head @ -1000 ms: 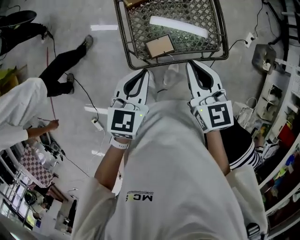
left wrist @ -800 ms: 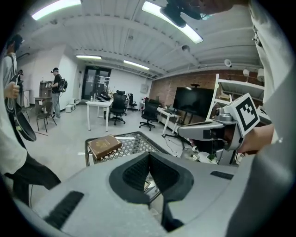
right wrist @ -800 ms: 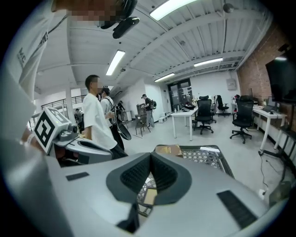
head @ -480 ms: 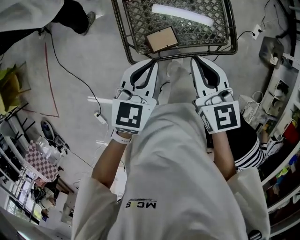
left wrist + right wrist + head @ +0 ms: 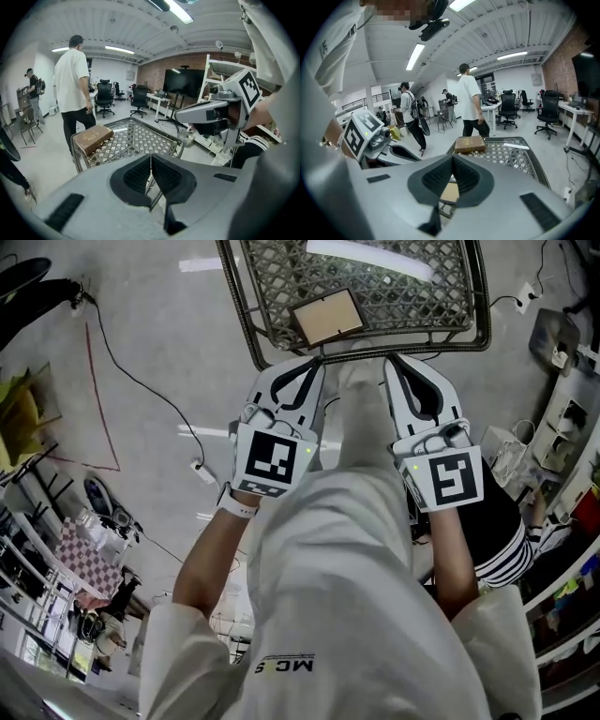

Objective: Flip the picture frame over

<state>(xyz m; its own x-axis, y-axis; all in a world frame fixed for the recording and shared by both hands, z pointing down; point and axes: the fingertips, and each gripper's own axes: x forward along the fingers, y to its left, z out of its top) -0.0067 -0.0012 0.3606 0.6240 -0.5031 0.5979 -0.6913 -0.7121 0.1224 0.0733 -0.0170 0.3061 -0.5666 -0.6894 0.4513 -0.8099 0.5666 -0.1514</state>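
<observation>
Head view: brown rectangular picture frame (image 5: 326, 318) lies flat at the near edge of the dark-rimmed metal lattice counter (image 5: 412, 296), nearer the left side. Which face is up: cannot tell.

Left gripper (image 5: 308, 365) and right gripper (image 5: 395, 361) are level, side by side, tips just short of the counter rim. Judged a ready stance, not yet a grasp.

Left gripper view: jaws together, nothing between them, frame (image 5: 93, 138) well ahead. Right gripper view: jaws together, likewise empty.

No containers in view. The counter carries only the frame, plus a bright strip, possibly a lamp reflection.
</observation>
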